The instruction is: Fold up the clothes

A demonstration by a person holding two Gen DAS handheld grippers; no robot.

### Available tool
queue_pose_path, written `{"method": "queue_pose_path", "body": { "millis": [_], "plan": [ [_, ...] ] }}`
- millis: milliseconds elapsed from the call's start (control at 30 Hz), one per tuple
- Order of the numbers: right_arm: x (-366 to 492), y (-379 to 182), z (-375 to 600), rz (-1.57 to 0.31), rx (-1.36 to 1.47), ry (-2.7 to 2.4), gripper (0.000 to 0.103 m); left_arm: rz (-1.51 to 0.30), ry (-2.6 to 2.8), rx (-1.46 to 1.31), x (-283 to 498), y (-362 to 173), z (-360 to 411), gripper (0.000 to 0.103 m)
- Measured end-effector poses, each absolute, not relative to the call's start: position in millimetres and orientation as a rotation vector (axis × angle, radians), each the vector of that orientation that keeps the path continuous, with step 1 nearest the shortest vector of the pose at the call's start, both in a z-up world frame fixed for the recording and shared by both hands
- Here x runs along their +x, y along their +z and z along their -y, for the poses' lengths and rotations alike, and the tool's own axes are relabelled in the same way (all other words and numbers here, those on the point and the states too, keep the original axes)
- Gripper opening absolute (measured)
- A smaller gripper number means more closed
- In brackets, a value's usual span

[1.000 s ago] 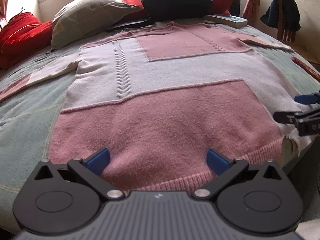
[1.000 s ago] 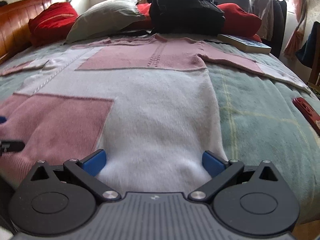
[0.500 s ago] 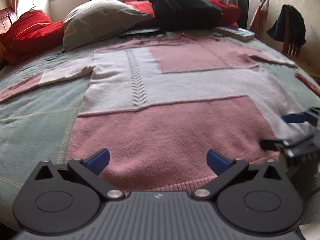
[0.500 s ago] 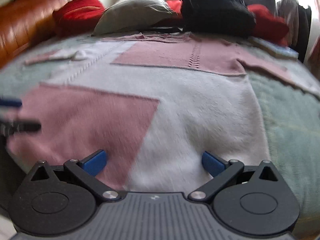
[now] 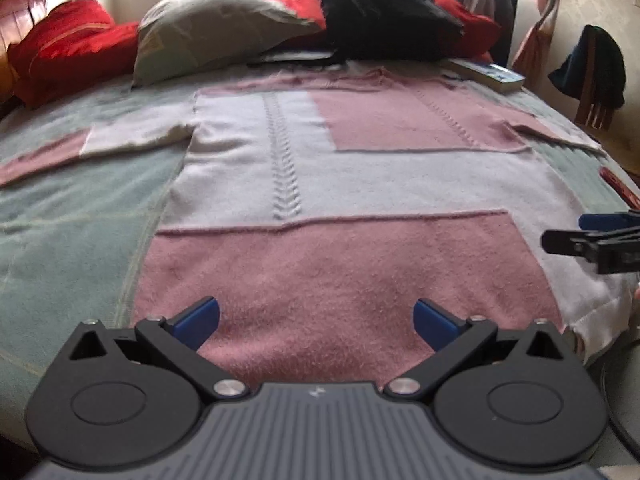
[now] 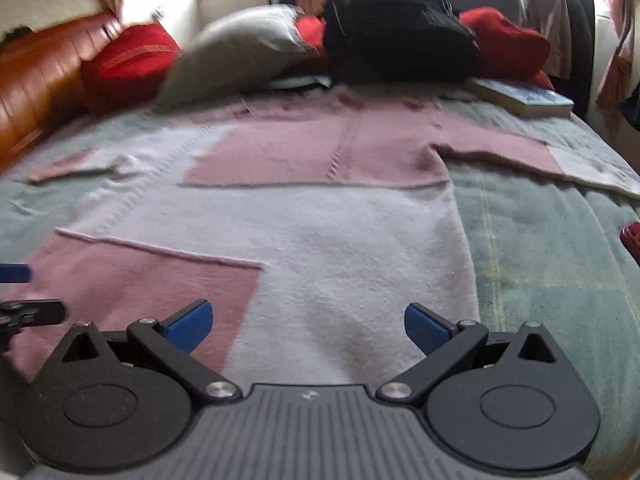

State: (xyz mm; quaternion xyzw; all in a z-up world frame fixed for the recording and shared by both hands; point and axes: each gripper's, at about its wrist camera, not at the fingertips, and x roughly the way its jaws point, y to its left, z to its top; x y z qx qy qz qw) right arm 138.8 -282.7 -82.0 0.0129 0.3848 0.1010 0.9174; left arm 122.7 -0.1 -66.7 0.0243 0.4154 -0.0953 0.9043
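Note:
A pink and white block-patterned knit sweater (image 5: 360,200) lies flat on the bed, sleeves spread to both sides, hem toward me. My left gripper (image 5: 316,322) is open just above the pink hem panel, nothing between its blue pads. My right gripper (image 6: 306,326) is open over the hem where pink meets white (image 6: 320,264), also holding nothing. In the left wrist view the right gripper's fingers (image 5: 592,236) show at the right edge. The left gripper's fingers (image 6: 24,308) appear at the left edge of the right wrist view.
A pale green bedspread (image 5: 72,216) covers the bed. At the head lie a grey pillow (image 5: 216,28), red pillows (image 5: 68,44), a black backpack (image 5: 384,8) and a book (image 6: 528,98). A red object (image 6: 632,238) lies near the right edge. A chair with dark clothing (image 5: 592,68) stands right.
Both grippers have drawn back and lifted slightly from the hem, so more of the sweater and bed shows. Both stay open and the sweater has not moved.

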Motion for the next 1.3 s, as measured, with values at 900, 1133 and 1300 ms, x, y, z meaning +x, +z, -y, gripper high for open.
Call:
{"method": "queue_pose_path", "body": {
  "millis": [900,1133,1300],
  "plan": [
    [151.4,-48.0,274.4,-0.857,0.049,0.236,0.103,-0.793,-0.238,0.103,124.3,-40.4,-9.3,0.102],
    [258.0,-13.3,214.0,-0.844,-0.006,0.296,0.103,-0.738,-0.248,0.171,122.4,-18.8,-46.3,0.102],
    [343.1,-11.1,161.0,-0.853,-0.007,0.291,0.103,-0.740,-0.185,0.128,132.8,-20.3,-85.1,0.102]
  ]
}}
